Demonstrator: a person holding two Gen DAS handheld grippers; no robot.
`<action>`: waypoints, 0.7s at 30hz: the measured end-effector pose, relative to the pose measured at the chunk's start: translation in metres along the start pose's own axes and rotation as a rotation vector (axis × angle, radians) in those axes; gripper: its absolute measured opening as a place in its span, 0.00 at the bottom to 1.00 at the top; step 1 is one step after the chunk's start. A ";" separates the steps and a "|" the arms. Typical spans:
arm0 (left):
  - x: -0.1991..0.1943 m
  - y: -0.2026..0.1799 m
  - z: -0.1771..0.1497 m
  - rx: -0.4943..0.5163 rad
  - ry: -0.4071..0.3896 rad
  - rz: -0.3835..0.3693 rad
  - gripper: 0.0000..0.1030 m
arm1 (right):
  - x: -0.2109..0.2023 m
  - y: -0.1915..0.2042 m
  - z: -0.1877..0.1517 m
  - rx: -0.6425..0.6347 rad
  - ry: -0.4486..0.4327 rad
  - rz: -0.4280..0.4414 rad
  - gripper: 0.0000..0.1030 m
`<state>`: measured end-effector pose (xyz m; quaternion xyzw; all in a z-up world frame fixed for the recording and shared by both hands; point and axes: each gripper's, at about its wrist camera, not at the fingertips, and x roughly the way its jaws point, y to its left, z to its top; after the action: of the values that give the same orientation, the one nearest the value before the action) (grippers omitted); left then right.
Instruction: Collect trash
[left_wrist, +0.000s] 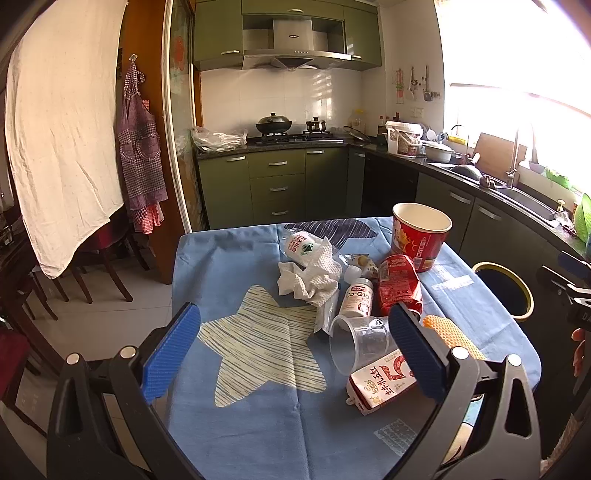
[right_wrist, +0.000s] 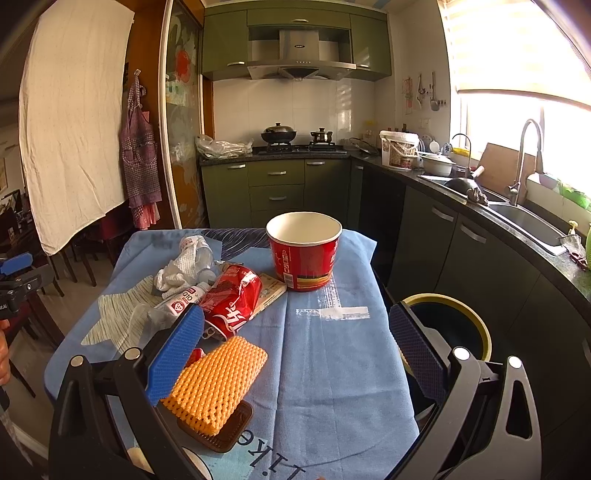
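Trash is seen heaped on the desk (left_wrist: 236, 417), which is covered by a blue cloth printed with stars; the pile sits right of centre in the left wrist view and left of centre in the right wrist view. Both tongs are held spread with nothing between them: the left tongs (left_wrist: 295, 354) above the striped star, the right tongs (right_wrist: 295, 354) above bare cloth. A crushed red cola can (right_wrist: 232, 301) is judged light, stiff at its creases and somewhat slick; a pinch across its flattened body is suggested. The crumpled paper towel (left_wrist: 310, 275) is soft and weightless, and may be gripped anywhere. The clear plastic cup (left_wrist: 360, 341), lying on its side, is thin and likely to buckle; its rim is the better hold. A white bottle (left_wrist: 357, 297) is marked "Co-Q10". The small carton (left_wrist: 384, 382) carries red Chinese characters, not read with confidence. The orange foam net sleeve (right_wrist: 216, 382) is springy and easily squeezed; it lies partly over a brown ridged piece. The red paper tub (right_wrist: 303, 249) stands upright and empty, best taken at the rim. A yellow-rimmed bin (right_wrist: 456, 325) is seen just beside the desk, at centre right. Upside-down lettering on the cloth appears to read "like".
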<state>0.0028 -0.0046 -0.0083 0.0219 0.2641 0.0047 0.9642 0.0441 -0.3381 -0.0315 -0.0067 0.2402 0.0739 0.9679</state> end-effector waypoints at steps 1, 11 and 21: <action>0.000 0.000 0.000 -0.001 -0.001 -0.001 0.94 | 0.000 0.000 0.000 0.001 0.000 0.000 0.96; 0.001 0.001 0.000 -0.001 -0.002 -0.001 0.94 | 0.000 0.000 -0.001 0.002 0.002 -0.001 0.96; 0.002 0.002 -0.001 -0.003 0.000 0.000 0.94 | 0.000 -0.001 -0.001 0.002 0.001 -0.001 0.96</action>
<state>0.0044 -0.0029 -0.0100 0.0206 0.2643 0.0049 0.9642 0.0442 -0.3389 -0.0327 -0.0060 0.2407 0.0729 0.9678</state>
